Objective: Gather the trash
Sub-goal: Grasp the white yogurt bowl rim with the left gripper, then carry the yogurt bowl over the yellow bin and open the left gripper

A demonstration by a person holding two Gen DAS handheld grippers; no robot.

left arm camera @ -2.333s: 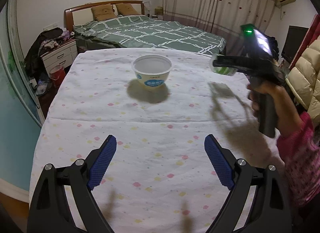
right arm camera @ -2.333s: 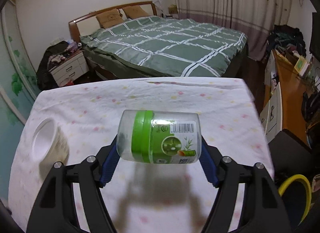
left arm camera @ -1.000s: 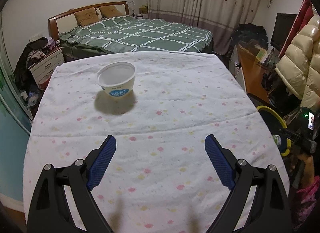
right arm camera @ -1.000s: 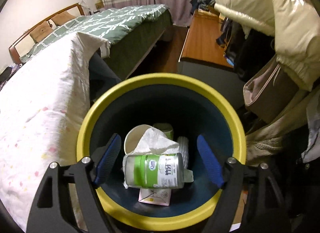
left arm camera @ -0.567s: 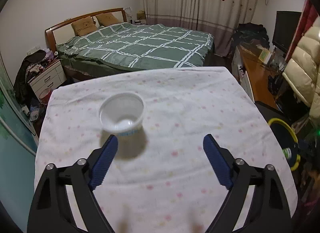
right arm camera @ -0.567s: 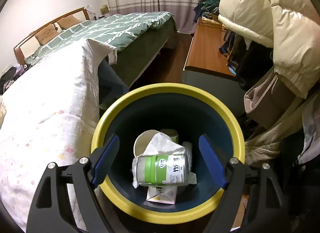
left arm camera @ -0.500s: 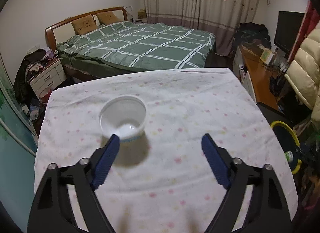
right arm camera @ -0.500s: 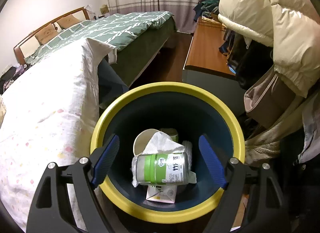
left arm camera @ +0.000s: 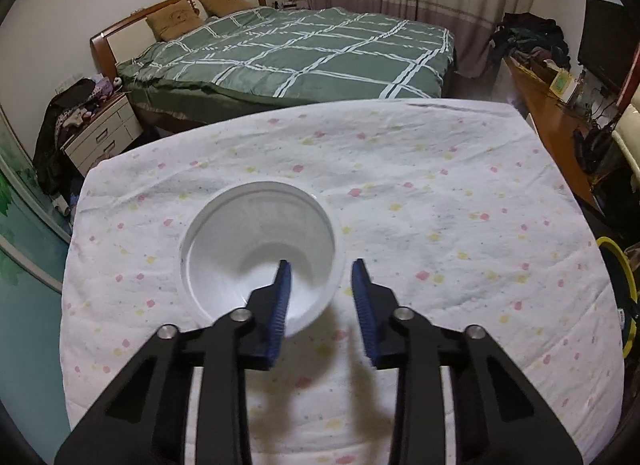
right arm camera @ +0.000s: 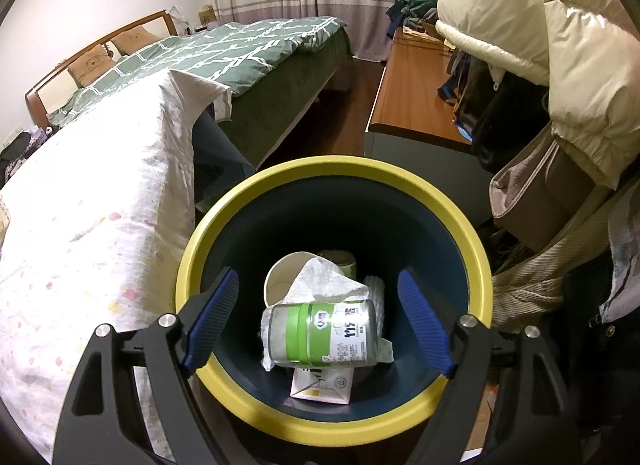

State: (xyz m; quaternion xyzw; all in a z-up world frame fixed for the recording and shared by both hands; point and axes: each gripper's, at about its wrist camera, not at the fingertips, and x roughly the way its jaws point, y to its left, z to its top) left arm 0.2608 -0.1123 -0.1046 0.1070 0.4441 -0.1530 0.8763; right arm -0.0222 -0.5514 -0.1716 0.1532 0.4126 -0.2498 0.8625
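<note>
Table: rectangular, draped in a wrinkled white cloth with pink and yellow dots; far edge at 12 o'clock borders a bed with a green checked quilt, and broad bare cloth lies open toward 3 o'clock. Bowl: white plastic, round, glossy inside, upright left of the table's middle. Left gripper: black arms, ribbed blue pads; jaws have just been closing and stand narrow, astride the bowl's rim at 4 o'clock (one pad inside, one outside), not visibly pressing the wall. A second ago the bowl sat far ahead and the jaws were wide. Bin: round, yellow rim, dark blue inside, on the floor at the table's 3 o'clock edge. Right gripper: jaws wide, empty, poised over the bin, as half a second ago. Jar: clear, green-banded, on its side atop crumpled tissue in the bin.
</note>
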